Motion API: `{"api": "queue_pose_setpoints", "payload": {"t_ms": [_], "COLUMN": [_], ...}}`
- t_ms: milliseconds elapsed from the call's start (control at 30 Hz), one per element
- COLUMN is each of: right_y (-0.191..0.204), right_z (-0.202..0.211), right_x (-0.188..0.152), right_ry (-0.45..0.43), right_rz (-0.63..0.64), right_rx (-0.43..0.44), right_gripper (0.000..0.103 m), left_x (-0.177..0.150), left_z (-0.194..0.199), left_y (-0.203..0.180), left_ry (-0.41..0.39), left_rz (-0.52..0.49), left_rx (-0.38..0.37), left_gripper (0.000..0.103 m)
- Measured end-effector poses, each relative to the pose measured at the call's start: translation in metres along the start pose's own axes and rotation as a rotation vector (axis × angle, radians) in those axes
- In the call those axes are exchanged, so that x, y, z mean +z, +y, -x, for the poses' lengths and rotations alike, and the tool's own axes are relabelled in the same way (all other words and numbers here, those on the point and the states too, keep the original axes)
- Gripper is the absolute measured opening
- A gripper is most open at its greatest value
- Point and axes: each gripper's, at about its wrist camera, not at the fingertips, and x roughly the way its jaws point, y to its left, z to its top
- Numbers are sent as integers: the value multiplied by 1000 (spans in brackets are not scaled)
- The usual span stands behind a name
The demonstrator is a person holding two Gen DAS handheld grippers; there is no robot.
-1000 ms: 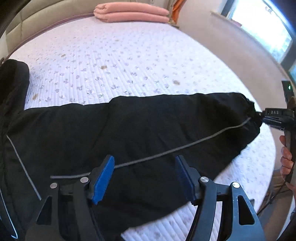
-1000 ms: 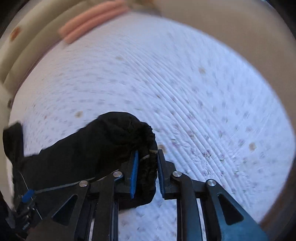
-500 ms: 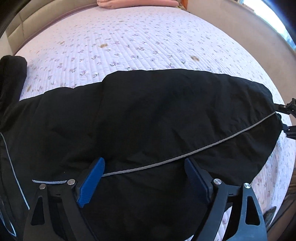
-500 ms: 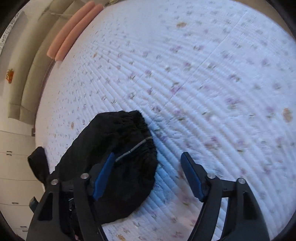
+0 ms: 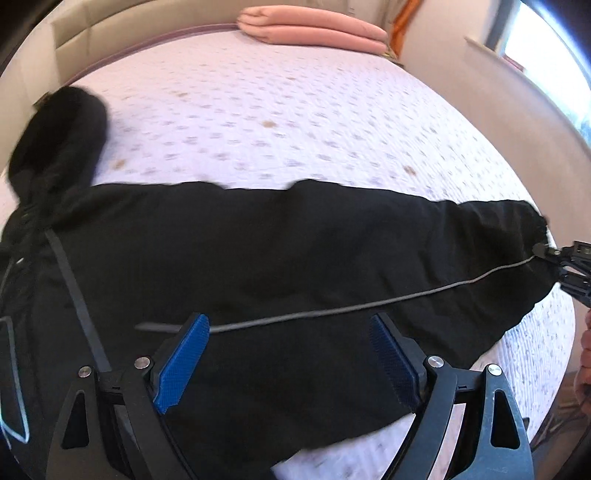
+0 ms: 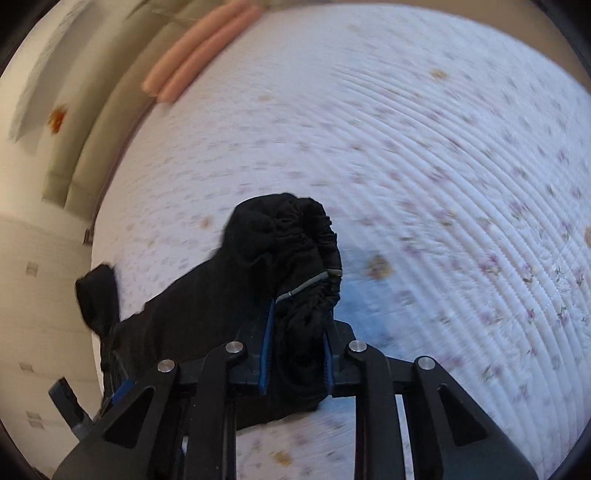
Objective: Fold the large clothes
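Observation:
A long black garment [image 5: 277, 251] with a thin grey stripe [image 5: 369, 304] lies stretched across the bed. Its other end [image 5: 62, 133] is bunched at the far left. My left gripper [image 5: 286, 325] hovers open just above the garment's near part, with the grey stripe running between its blue pads; nothing is gripped. At the right end, my right gripper [image 5: 554, 254] holds the gathered cuff. In the right wrist view, the right gripper [image 6: 299, 321] is closing, its pads pressing on the black cuff [image 6: 291, 240], which bulges out beyond the fingertips.
The bed carries a white floral quilt [image 5: 258, 110]. Folded pink bedding [image 5: 314, 31] lies at the far end by the beige headboard [image 5: 74, 33]. A wall and window ledge [image 5: 517, 92] run along the right. A person's hand [image 5: 585, 350] shows at the right edge.
The right gripper held the cuff, opened wide and let it drop half a second ago, and is now shut on it again. The left jaws spread wider over the garment.

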Motion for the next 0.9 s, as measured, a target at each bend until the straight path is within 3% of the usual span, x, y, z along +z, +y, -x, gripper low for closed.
{"api": "queue_pose_setpoints", "payload": {"t_ms": [167,267,400,733,833,900], "right_y": [92,144,210,367,408,434], "right_z": [-1,-18,-47,-111,-130,-140], "right_x": [-29,-46,-75,-185,-219,-243], "right_ry": [5,35,88,195,260,268], "right_rz": [203,290,426,664,661,695], "right_rx": [15,54,84,135,203,191], "right_gripper": [23,23,23,23,23,23], "left_x": [-14,-23,-37,-74,-84,-91], "left_z": [24,43,68,112,124,132], "left_y": [57,93,145,248,277,295], "left_ry": [-14,-61,-63,-58,-56,-52], "left_rz": [85,138,213,332,373,396], "left_rx": [54,159,197,303,308,315], "left_gripper": [89,89,89,89,89,89]}}
